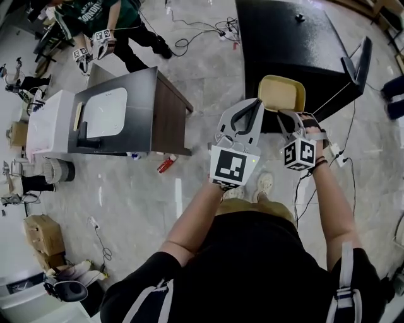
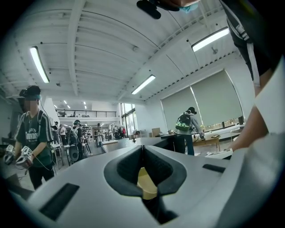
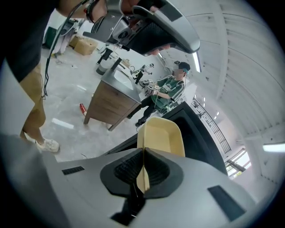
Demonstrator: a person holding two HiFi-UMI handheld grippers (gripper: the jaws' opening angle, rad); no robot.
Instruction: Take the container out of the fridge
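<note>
The container (image 1: 281, 93), a pale yellow tub, hangs in the air between the two tools, outside the black fridge (image 1: 297, 44) and over its near corner. It looks empty and bears no label.

The right tool (image 1: 285, 117) is pressed together on the container's near rim. In the right gripper view the pads (image 3: 153, 171) pinch a thin yellow strip of wall and the tub (image 3: 162, 136) stands out just beyond the tool (image 3: 143, 151), with the fridge (image 3: 196, 129) behind it.

The left tool (image 1: 255, 104) meets the container's left rim. In the left gripper view its tips (image 2: 142, 149) are together, and a wedge of yellow wall (image 2: 146, 183) sits between the pads, so it too appears to pinch the container.

Each tool carries a cube with black-and-white square markers (image 1: 228, 165); these are patterns, with no words.

Well to the left stands a wooden tabletop (image 1: 136, 88) with white equipment on it. A red can (image 1: 166, 165) lies on the floor by its corner; its print is too small to read. Beyond it another person (image 1: 95, 16) in a green shirt holds a pair of tools. White lettering runs across the shirt (image 2: 33, 133), but it is too blurred to read with certainty.
</note>
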